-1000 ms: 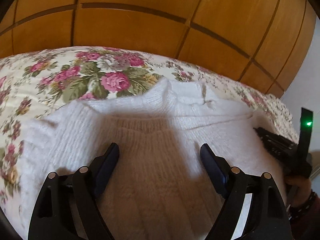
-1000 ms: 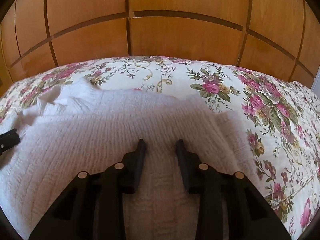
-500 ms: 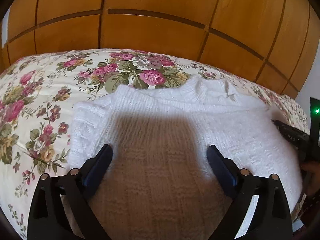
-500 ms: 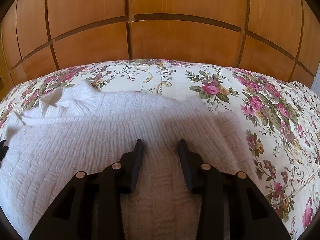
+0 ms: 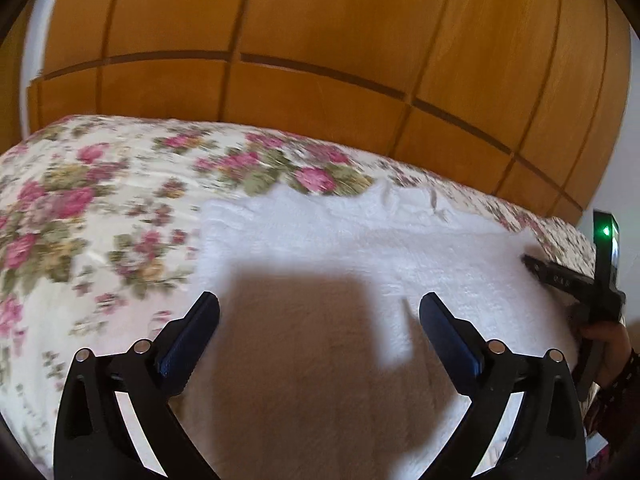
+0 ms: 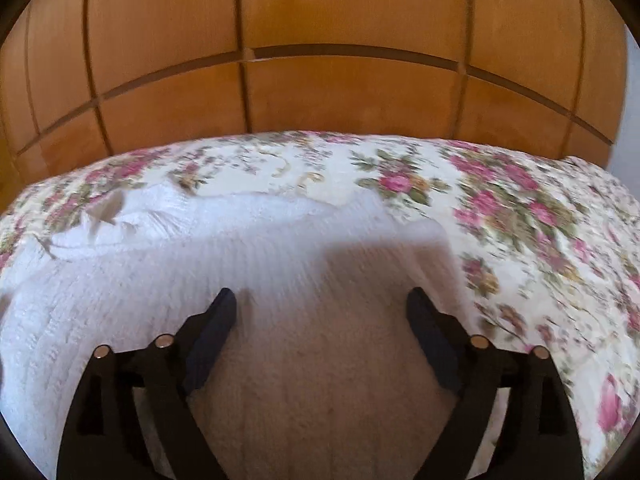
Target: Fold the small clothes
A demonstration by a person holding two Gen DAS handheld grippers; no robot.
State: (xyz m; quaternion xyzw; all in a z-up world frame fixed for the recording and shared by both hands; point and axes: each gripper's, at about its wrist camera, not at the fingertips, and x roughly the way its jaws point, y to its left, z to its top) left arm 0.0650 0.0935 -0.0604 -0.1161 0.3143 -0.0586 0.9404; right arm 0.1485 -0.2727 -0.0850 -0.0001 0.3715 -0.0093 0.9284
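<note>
Left wrist view: white fuzzy knit sweater (image 5: 360, 248) lies flat on cream bedspread with pink rose print (image 5: 92, 216), orange-brown panelled wooden wardrobe (image 5: 320, 40) behind. Left gripper (image 5: 319, 312) above sweater's lower part, jaws spread wide and opening, nothing pinched, only its shadow on knit between them. At right edge, right gripper (image 5: 560, 278) in person's hand (image 5: 604, 340), green light lit.

Right wrist view: same sweater (image 6: 200, 264) below, collar at far left. Right gripper (image 6: 322, 308) jaws opening, wide apart, fabric beneath, not gripped.
</note>
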